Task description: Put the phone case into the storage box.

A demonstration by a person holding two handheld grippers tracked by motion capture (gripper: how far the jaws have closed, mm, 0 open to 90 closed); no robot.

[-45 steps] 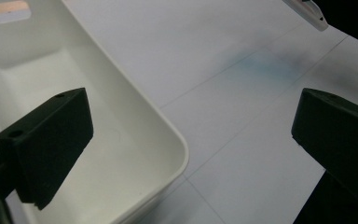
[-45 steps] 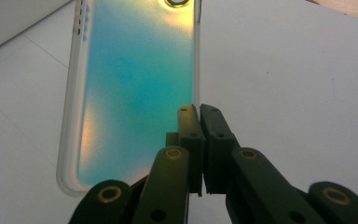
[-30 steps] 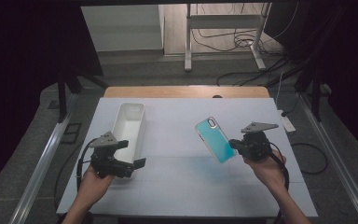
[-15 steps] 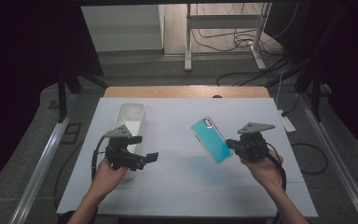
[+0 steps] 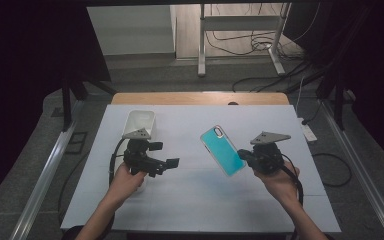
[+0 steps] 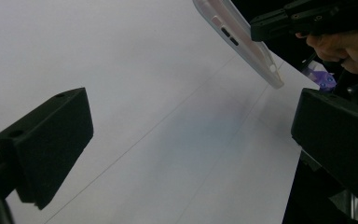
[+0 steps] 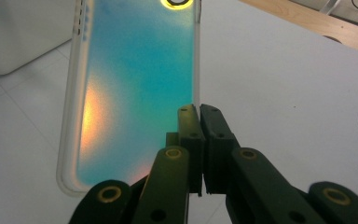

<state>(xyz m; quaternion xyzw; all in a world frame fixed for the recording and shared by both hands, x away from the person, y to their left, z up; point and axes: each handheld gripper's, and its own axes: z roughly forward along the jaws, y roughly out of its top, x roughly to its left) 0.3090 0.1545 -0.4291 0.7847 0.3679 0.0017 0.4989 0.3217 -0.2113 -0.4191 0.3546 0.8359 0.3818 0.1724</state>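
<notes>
Phone case (image 5: 222, 150) pinched at edge by right gripper (image 5: 244, 156) jaws; left gripper (image 5: 172, 163) jaws wide, bare table (image 5: 195, 195) between.

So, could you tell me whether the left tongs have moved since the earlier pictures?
Yes. In the high view the left tongs have shifted right and up the table, from beside the white tray's near end toward the centre.

Phone case (image 5: 222, 150): teal back w/ orange glow low down, clear rim, yellow ring at camera hole. Bin (image 5: 140, 123): white. Counter (image 5: 200, 185): pale grey-white, wood far edge. Fingers (image 7: 200, 135): black.
</notes>
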